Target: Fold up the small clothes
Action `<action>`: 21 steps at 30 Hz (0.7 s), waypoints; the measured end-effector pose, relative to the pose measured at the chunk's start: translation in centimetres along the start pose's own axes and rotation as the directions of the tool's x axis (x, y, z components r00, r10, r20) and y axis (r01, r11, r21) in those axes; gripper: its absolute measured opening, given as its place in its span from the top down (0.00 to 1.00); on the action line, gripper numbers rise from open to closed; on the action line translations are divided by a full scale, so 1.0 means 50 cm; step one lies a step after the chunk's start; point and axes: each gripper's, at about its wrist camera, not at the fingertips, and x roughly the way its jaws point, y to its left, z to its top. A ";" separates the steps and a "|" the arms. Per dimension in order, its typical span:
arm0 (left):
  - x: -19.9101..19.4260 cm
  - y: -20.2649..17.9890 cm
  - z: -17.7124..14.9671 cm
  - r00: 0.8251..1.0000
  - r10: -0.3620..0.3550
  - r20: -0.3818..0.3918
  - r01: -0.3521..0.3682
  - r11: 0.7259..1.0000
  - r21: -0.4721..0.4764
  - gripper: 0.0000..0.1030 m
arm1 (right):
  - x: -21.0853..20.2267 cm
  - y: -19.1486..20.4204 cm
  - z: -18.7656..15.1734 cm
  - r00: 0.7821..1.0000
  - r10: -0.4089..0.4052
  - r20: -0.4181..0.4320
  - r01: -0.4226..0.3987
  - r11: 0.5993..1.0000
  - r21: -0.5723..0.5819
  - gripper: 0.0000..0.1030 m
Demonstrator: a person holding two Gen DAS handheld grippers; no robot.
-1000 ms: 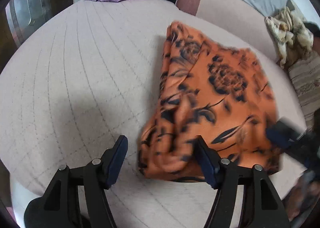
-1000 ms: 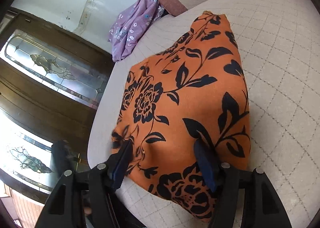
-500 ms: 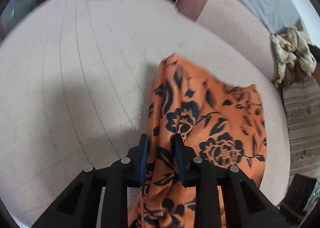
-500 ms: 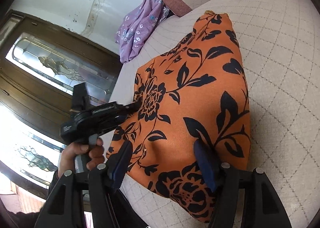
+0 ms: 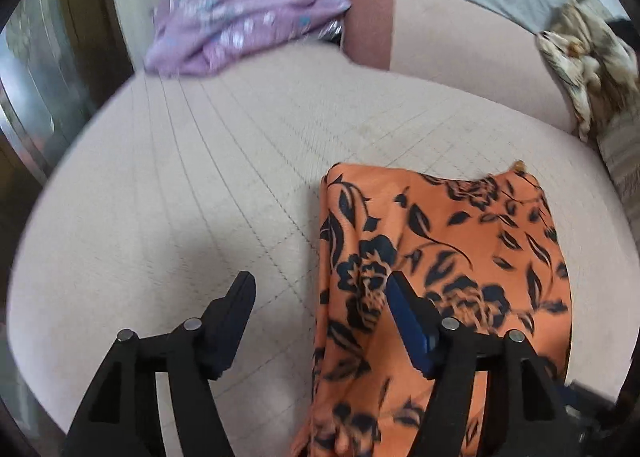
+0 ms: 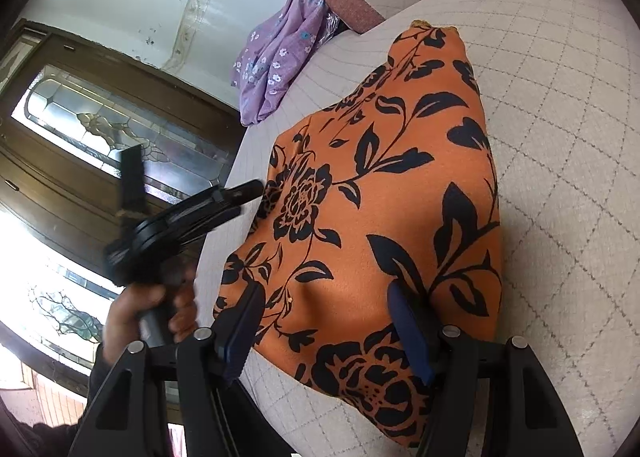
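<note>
Two grippers are in view and neither has hold of anything. The left gripper [image 5: 320, 297] stands with its jaws spread wide at the lower centre of its own frame, one finger over bare cushion and the other over the orange floral garment [image 5: 444, 257]. The right gripper [image 6: 324, 317] is likewise released, jaws apart at the bottom of its frame, straddling the near edge of the same garment [image 6: 376, 197] without pinching it.

The garment lies on the quilted sofa seat [image 5: 180, 197], folded over, occupying the lower right of the left wrist view and the centre of the right wrist view. Its left side sits close to the cushion's front edge, where the seat drops away.

Risks noted:
- The cloth looks thin and slippery; a fold left unpressed may spring open or slide.
- A one-sided grasp could catch only the top layer and peel the fold apart.
- Proximity to the cushion edge: a pull toward the left of the right wrist frame could drag the garment off the seat.
- The left wrist picture is blurred, so edge alignment cannot be confirmed.

Other laundry, a purple floral garment [image 5: 244, 37] at upper left and a cream patterned cloth [image 5: 580, 53] at upper right, lies well apart.
</note>
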 end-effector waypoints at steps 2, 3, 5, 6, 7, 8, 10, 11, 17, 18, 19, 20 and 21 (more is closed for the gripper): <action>-0.016 -0.015 -0.016 1.000 -0.003 0.005 0.003 1.000 0.005 0.33 | 0.001 0.005 0.000 1.000 -0.011 0.001 0.011 1.000 0.002 0.33; -0.023 -0.011 -0.022 1.000 -0.009 0.004 0.009 1.000 -0.001 0.33 | 0.001 0.007 0.000 1.000 -0.016 0.003 0.016 1.000 0.000 0.33; -0.028 -0.012 -0.047 1.000 -0.002 -0.011 0.002 1.000 -0.010 0.33 | 0.003 0.011 -0.002 1.000 -0.025 0.005 0.025 1.000 -0.006 0.33; -0.026 -0.011 -0.056 1.000 -0.002 -0.020 0.002 1.000 -0.012 0.33 | 0.004 0.012 -0.002 1.000 -0.027 0.006 0.027 1.000 -0.007 0.33; -0.024 -0.013 -0.066 1.000 0.001 -0.031 -0.001 1.000 -0.013 0.33 | 0.004 0.013 -0.001 1.000 -0.028 0.003 0.028 1.000 -0.004 0.33; -0.018 -0.016 -0.078 0.999 0.006 -0.045 -0.007 1.000 -0.011 0.33 | 0.005 0.013 0.000 1.000 -0.028 0.000 0.028 1.000 0.001 0.33; 0.008 -0.014 -0.085 0.997 0.015 -0.074 -0.015 1.000 -0.003 0.33 | 0.007 0.012 0.002 1.000 -0.028 0.000 0.028 1.000 0.013 0.33; 0.024 -0.014 -0.090 0.995 0.026 -0.096 -0.026 1.000 0.004 0.33 | 0.008 0.012 0.003 1.000 -0.027 0.000 0.027 0.999 0.020 0.32; 0.023 -0.006 -0.089 0.995 0.028 -0.098 -0.030 0.999 -0.015 0.32 | 0.011 0.013 0.008 0.999 -0.036 -0.007 0.036 0.999 0.025 0.32; 0.018 -0.008 -0.089 0.995 0.031 -0.096 -0.032 0.999 -0.009 0.32 | 0.011 0.011 0.009 0.999 -0.035 -0.007 0.035 0.999 0.029 0.32; 0.014 -0.008 -0.089 0.995 0.033 -0.095 -0.034 0.999 -0.006 0.32 | 0.012 0.011 0.010 0.999 -0.033 -0.007 0.034 0.999 0.032 0.32; 0.010 -0.008 -0.089 0.995 0.034 -0.092 -0.035 0.999 -0.009 0.32 | 0.012 0.011 0.010 0.999 -0.032 -0.007 0.032 0.999 0.034 0.32; 0.006 -0.006 -0.090 0.995 0.035 -0.091 -0.036 0.999 -0.011 0.32 | 0.013 0.011 0.010 0.999 -0.032 -0.007 0.032 0.999 0.034 0.31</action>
